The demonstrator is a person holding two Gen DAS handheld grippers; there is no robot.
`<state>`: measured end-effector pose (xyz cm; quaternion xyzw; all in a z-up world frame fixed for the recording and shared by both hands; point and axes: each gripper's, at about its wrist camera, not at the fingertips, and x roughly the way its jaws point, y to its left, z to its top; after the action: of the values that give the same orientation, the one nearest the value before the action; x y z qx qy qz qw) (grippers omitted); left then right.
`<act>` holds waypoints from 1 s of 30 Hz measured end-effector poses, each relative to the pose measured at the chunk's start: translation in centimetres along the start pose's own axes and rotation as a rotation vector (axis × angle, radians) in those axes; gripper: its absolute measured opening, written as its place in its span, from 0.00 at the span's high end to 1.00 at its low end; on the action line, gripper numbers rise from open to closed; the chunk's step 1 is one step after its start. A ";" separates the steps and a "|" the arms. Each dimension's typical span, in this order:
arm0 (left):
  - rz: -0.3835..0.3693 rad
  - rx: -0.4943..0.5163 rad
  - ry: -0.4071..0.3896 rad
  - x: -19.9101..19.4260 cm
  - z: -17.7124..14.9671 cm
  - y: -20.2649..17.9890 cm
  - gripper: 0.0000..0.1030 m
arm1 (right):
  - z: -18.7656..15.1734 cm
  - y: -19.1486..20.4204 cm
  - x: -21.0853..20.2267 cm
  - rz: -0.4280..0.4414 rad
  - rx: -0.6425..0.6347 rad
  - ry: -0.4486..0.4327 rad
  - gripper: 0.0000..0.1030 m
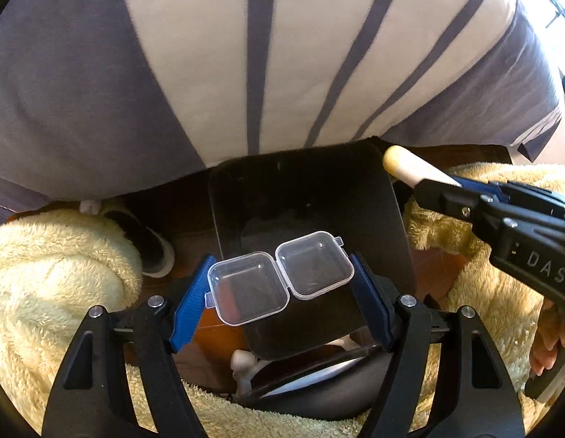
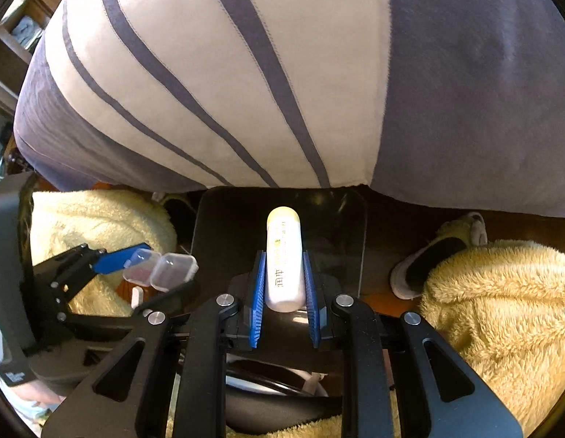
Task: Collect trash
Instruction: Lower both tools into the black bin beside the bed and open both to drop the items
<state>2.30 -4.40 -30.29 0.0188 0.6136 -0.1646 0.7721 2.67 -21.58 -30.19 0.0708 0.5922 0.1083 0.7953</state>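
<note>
At the bottom of the left wrist view, the left gripper point(image 1: 282, 284) clamps an opened clear hinged plastic case point(image 1: 280, 277) end to end between its 2 blue pads, above a black bin point(image 1: 373, 197) at frame centre. In the right wrist view, the right gripper point(image 2: 284, 288) squeezes a small white tube with a yellowish cap point(image 2: 284, 259), lower centre, over the same bin point(image 2: 352, 219). A striped grey-and-cream cushion point(image 1: 246, 54) fills the top, fluffy yellow fabric point(image 1: 45, 273) both sides.

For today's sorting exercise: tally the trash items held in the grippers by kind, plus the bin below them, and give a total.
Clear hinged plastic box, in the left gripper: 1
White tube, in the right gripper: 1
Black bin: 1
Total: 3
</note>
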 end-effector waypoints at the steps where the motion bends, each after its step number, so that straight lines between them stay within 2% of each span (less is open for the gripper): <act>1: 0.002 0.001 0.000 0.0 0.0 0.0 0.32 | 0.1 0.1 -0.1 0.001 0.000 -0.003 0.78; 5: 0.009 -0.001 -0.009 -0.1 0.1 0.1 0.31 | 0.5 0.1 -0.3 0.006 0.009 -0.011 0.78; 7: 0.010 -0.003 -0.014 -0.3 0.1 0.1 0.26 | 0.7 0.1 -0.6 0.000 0.016 -0.022 0.77; 10: 0.028 0.001 -0.036 -0.8 0.2 0.0 0.18 | 0.9 -0.2 -1.3 -0.015 0.027 -0.050 0.59; 12: 0.034 0.006 -0.051 -1.2 0.3 -0.1 0.16 | 0.9 -0.3 -2.0 -0.030 0.033 -0.072 0.47; 20: 0.070 -0.007 -0.142 -4.1 0.9 0.3 0.10 | 1.0 -0.7 -4.8 -0.115 0.032 -0.160 0.20; 26: 0.068 0.000 -0.229 -7.0 1.6 0.2 0.09 | 1.2 -0.9 -7.3 -0.138 0.027 -0.237 0.11; 30: 0.089 0.012 -0.285 -9.3 1.9 -0.1 0.08 | 1.5 -0.9 -9.5 -0.151 0.013 -0.301 0.11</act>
<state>2.24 -2.82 -20.97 0.0270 0.4955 -0.1349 0.8577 1.55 -24.82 -21.17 0.0467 0.4707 0.0325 0.8804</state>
